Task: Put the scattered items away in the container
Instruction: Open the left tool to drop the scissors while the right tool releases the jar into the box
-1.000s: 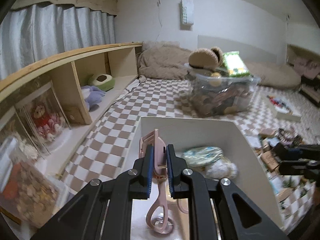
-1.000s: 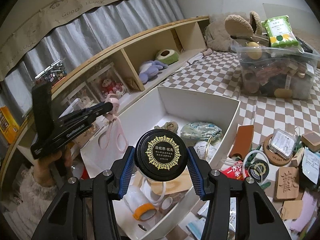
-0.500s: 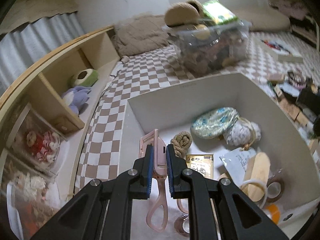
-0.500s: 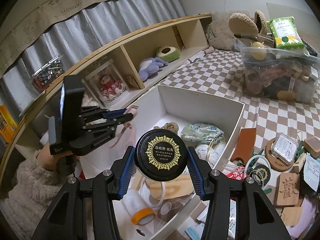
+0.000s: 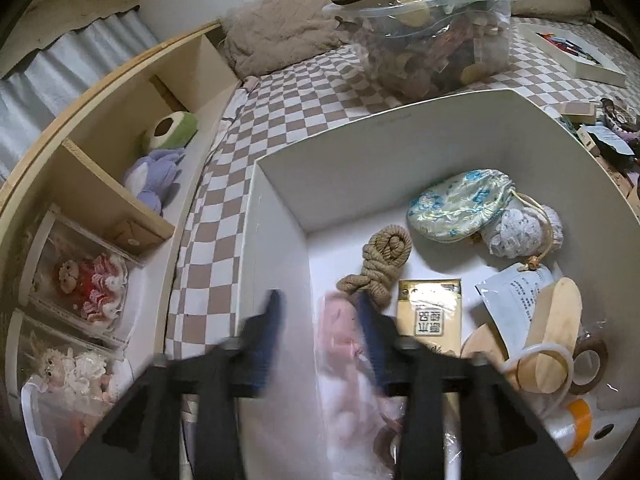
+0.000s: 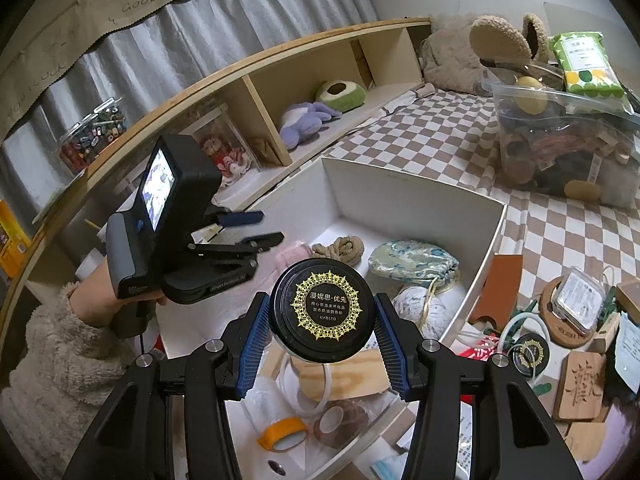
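The left claw (image 5: pixel 318 312) hangs over the near left corner of the white box (image 5: pixel 400 120), its fingers spread wide and smeared by motion blur. Between and below them a pink item (image 5: pixel 344 344) shows as a blurred shape inside the box, just near of a coiled rope knot (image 5: pixel 380 264) (too blurred to tell whether it touches either finger). To the right in the box lie a floral pouch (image 5: pixel 460 208), a yellow packet (image 5: pixel 430 316), a wooden piece (image 5: pixel 558 320) and a roll of orange tape (image 5: pixel 576 428).

The right claw (image 6: pixel 322 320) clamps a black round jar (image 6: pixel 322 310) with gold lettering on its lid, held above the near end of the box (image 6: pixel 412 204). The box sits on a checkered cloth (image 6: pixel 420 140). To its right lie scattered things, among them a carved wooden block (image 6: pixel 580 388) and a small clear case (image 6: pixel 580 300). A wooden shelf (image 6: pixel 260 92) runs along the left, and a clear bin (image 6: pixel 560 140) stands far right.
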`<state>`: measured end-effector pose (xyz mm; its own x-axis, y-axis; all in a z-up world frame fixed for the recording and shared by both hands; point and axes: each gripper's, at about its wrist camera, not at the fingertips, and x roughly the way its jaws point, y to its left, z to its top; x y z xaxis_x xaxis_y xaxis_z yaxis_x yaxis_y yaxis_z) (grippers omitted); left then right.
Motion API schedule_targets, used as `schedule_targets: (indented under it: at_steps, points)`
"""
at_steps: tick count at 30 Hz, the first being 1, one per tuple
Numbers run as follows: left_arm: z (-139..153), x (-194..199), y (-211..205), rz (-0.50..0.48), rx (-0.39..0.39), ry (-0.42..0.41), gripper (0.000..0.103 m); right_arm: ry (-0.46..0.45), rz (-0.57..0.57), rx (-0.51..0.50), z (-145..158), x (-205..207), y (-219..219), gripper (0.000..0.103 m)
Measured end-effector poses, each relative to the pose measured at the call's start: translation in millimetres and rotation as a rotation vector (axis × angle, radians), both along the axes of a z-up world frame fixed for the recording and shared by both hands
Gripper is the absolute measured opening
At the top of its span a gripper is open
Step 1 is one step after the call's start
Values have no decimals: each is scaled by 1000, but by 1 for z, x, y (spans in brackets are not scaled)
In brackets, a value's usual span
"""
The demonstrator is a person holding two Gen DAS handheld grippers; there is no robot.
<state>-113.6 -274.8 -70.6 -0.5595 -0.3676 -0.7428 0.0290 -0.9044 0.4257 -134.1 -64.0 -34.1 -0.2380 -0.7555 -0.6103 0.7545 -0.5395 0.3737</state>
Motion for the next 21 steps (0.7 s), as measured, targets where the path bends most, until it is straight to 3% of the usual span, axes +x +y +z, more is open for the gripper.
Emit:
schedule_targets:
  at_steps: [12, 21]
  points:
    - [11, 11, -8, 2, 116, 43, 52, 12, 26, 93, 0, -16, -18, 52]
    - [18, 32, -17, 12, 242, 83, 53, -33, 60, 160, -7, -34, -49, 52]
